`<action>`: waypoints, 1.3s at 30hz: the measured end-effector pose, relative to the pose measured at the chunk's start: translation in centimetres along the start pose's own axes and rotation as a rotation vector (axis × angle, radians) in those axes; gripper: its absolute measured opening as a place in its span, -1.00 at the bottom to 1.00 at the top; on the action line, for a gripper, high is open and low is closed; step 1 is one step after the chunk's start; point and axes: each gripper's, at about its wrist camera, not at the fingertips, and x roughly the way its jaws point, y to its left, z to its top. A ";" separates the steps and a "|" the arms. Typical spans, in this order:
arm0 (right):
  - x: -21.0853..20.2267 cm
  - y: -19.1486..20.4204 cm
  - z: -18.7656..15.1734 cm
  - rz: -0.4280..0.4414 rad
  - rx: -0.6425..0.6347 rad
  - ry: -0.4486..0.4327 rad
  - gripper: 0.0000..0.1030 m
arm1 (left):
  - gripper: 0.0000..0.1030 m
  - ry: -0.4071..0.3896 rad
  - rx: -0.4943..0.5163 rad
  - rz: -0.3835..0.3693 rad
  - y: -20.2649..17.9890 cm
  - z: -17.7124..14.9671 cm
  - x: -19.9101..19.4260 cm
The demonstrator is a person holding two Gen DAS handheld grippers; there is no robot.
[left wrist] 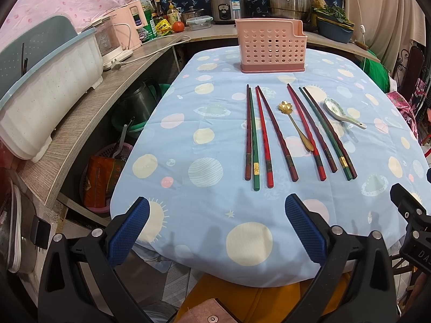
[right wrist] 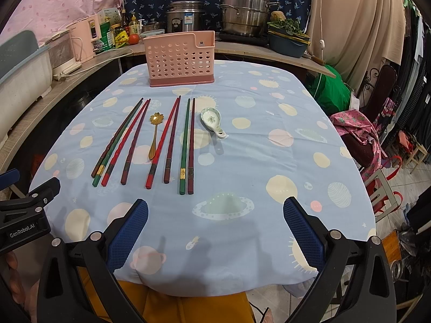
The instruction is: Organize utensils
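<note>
A pink perforated utensil holder (left wrist: 270,47) (right wrist: 180,58) stands empty at the far end of the blue planet-print tablecloth (left wrist: 204,134) (right wrist: 264,145). Several red, dark red and green chopsticks (left wrist: 265,137) (right wrist: 161,145) lie in pairs in a row before it. A gold flower-shaped spoon (left wrist: 295,123) (right wrist: 154,134) lies among them. A white ceramic spoon (left wrist: 342,113) (right wrist: 212,121) lies at the right. My left gripper (left wrist: 216,215) is open and empty above the near table edge. My right gripper (right wrist: 215,215) is open and empty, also at the near edge.
A counter (left wrist: 89,113) runs along the left and back with a white dish rack (left wrist: 45,91), a pink appliance (left wrist: 132,24), bottles, a rice cooker (left wrist: 229,5) and steel pots (right wrist: 243,10). A blue basin of greens (right wrist: 288,40) sits at the back right. Clothes and chairs crowd the right.
</note>
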 end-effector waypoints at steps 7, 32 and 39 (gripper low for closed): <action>0.0 0.0 0.0 0.000 -0.001 -0.001 0.87 | 0.87 0.000 0.000 0.000 0.0 0.0 0.0; 0.0 -0.1 -0.1 0.001 0.001 -0.001 0.87 | 0.87 -0.002 -0.001 -0.001 0.0 0.0 0.0; 0.1 0.0 0.0 0.004 0.005 0.003 0.87 | 0.87 0.003 -0.011 -0.009 0.0 0.0 0.1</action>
